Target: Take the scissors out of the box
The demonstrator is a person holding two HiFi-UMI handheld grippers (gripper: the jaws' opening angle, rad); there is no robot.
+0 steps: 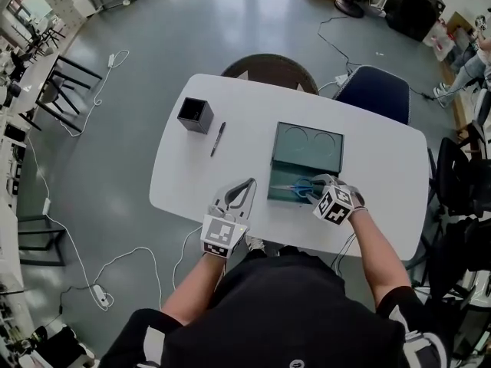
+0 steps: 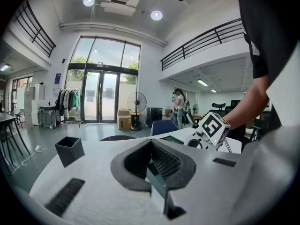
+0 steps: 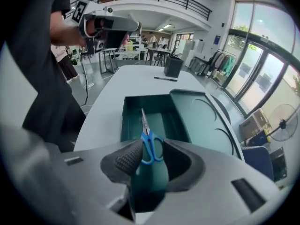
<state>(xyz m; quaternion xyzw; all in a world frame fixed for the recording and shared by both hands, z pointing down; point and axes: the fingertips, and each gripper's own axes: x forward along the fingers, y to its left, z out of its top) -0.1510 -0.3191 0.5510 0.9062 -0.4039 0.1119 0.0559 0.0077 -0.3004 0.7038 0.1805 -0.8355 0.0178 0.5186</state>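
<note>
While scissors (image 3: 146, 135) lie flat in open teal box (image 3: 125, 121) on white surface (image 1: 230, 106), long axis runs along front compartment, blades pointing away from right tongs (image 3: 151, 145) (toward person's left). Right tongs: spread, blue handles between pads. Left tongs (image 2: 151, 142): tips pressed together, empty, left of box.

Daylight: is pouring in through the tall glass doors (image 2: 104, 78), making the hall bright.
Ceiling lamps (image 2: 88, 1): are glowing as small blown-out discs.
Table (image 1: 230, 106): is shining white, carrying only soft, faint shadows.
Edges: are bending and darkening in both gripper views.
Foreground: is blurring close to the lenses.
</note>
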